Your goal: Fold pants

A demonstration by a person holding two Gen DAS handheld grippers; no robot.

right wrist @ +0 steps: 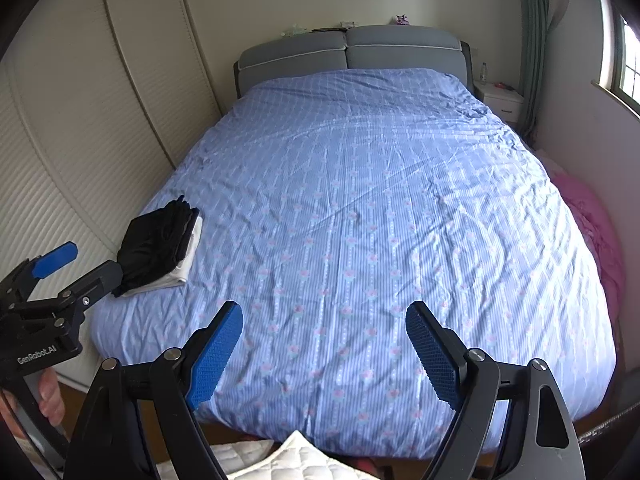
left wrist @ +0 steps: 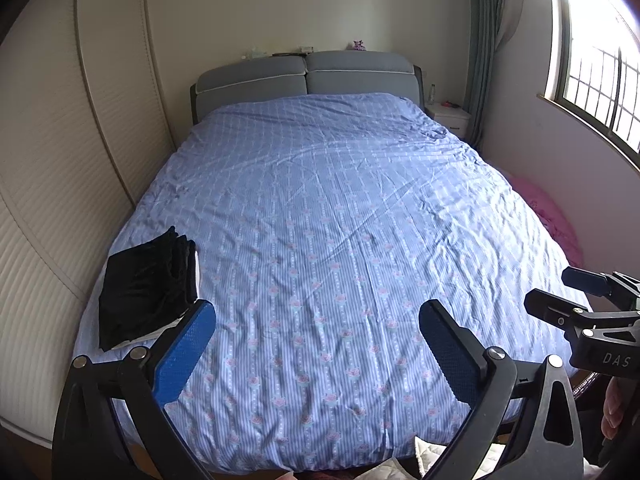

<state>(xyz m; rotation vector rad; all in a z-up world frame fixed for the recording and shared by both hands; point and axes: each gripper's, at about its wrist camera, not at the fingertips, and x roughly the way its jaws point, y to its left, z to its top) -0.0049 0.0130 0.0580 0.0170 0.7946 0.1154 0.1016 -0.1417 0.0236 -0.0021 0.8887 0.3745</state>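
Note:
Folded black pants lie stacked on a folded white garment at the near left of the bed; they also show in the right wrist view. My left gripper is open and empty, held above the foot of the bed, right of the stack. My right gripper is open and empty, also above the foot of the bed. Each gripper shows at the side of the other's view: the right one and the left one, both with jaws apart.
The bed carries a blue patterned cover and a grey headboard. White wardrobe doors run along the left. A pink cloth lies at the bed's right. A nightstand and window are at right. White quilted fabric lies below.

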